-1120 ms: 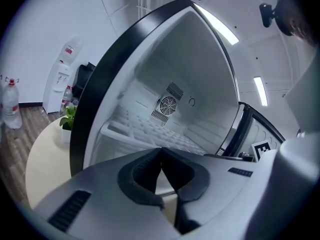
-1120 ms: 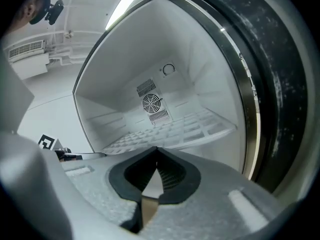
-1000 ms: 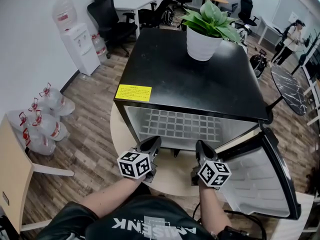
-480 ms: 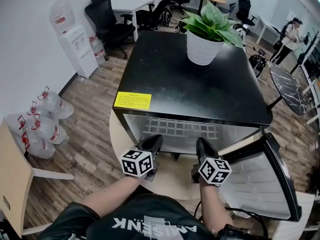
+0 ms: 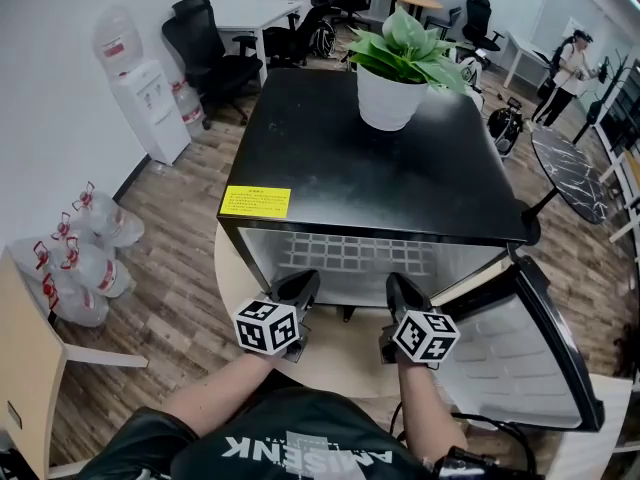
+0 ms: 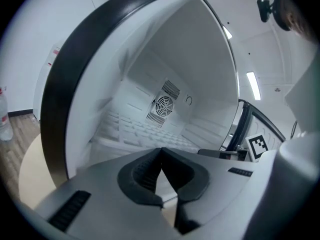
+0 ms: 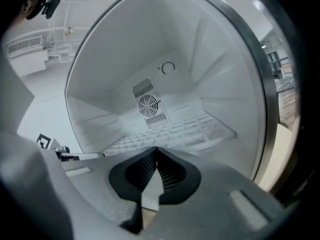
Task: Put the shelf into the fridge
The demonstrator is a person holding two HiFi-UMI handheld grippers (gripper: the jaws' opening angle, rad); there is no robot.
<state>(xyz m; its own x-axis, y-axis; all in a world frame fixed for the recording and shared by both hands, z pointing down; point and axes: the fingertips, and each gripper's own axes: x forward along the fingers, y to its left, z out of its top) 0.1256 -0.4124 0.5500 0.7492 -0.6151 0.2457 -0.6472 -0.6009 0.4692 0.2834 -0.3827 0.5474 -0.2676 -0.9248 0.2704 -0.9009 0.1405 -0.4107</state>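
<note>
A black mini fridge [image 5: 380, 168] stands on a round beige base, its door [image 5: 520, 358] swung open to the right. The white grid shelf [image 5: 355, 253] lies flat inside the white cavity, also seen as the shelf [image 6: 145, 134] and the shelf [image 7: 175, 134] below the rear fan. My left gripper [image 5: 302, 284] and right gripper [image 5: 398, 286] sit side by side just in front of the opening, tips pointing at the shelf's front edge. In the gripper views the left gripper [image 6: 161, 151] and the right gripper [image 7: 157, 150] are both shut, with nothing seen between the pads.
A potted plant [image 5: 392, 68] stands on the fridge's top. A water dispenser [image 5: 140, 98] and several water bottles [image 5: 85, 248] are at the left wall. A wooden panel [image 5: 25, 368] is at near left. Office chairs and desks fill the back; a person [image 5: 572, 63] stands far right.
The head view has shifted a little, so the fridge sits slightly left and lower. Both grippers stay shut in front of the opening, almost unmoved.
</note>
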